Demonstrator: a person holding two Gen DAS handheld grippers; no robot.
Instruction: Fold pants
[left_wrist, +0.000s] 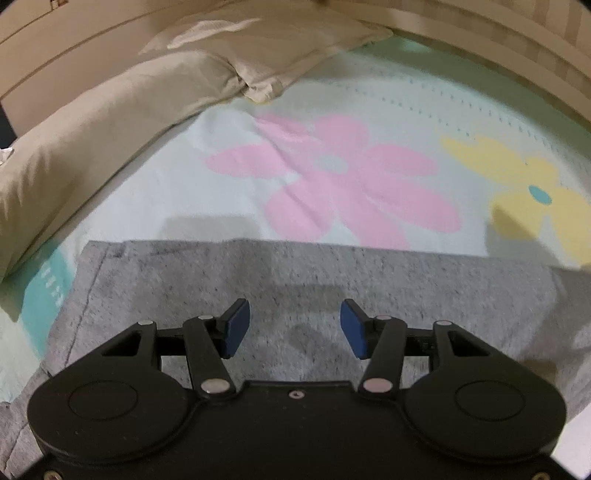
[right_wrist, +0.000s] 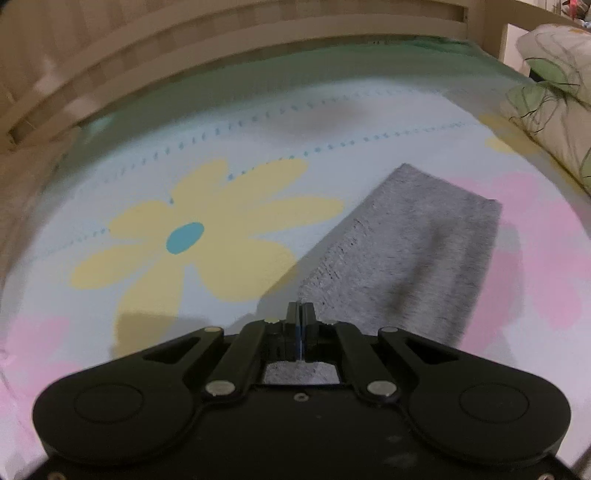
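The grey pants (left_wrist: 303, 280) lie flat on the flowered bed sheet (left_wrist: 229, 129). In the left wrist view my left gripper (left_wrist: 294, 326) is open above the grey fabric, with its blue pads (left_wrist: 236, 325) wide apart and nothing between them. In the right wrist view my right gripper (right_wrist: 300, 325) is shut on the edge of the grey pants (right_wrist: 413, 251), holding one leg lifted off the sheet (right_wrist: 92, 177). The leg stretches away to the upper right and casts a shadow beneath it. Grey fabric also shows behind the shut fingers.
A beige pillow (left_wrist: 92, 133) lies at the left and back in the left wrist view. A wooden bed rail (right_wrist: 184, 48) runs along the far side. A flowered pillow (right_wrist: 554, 96) sits at the right in the right wrist view.
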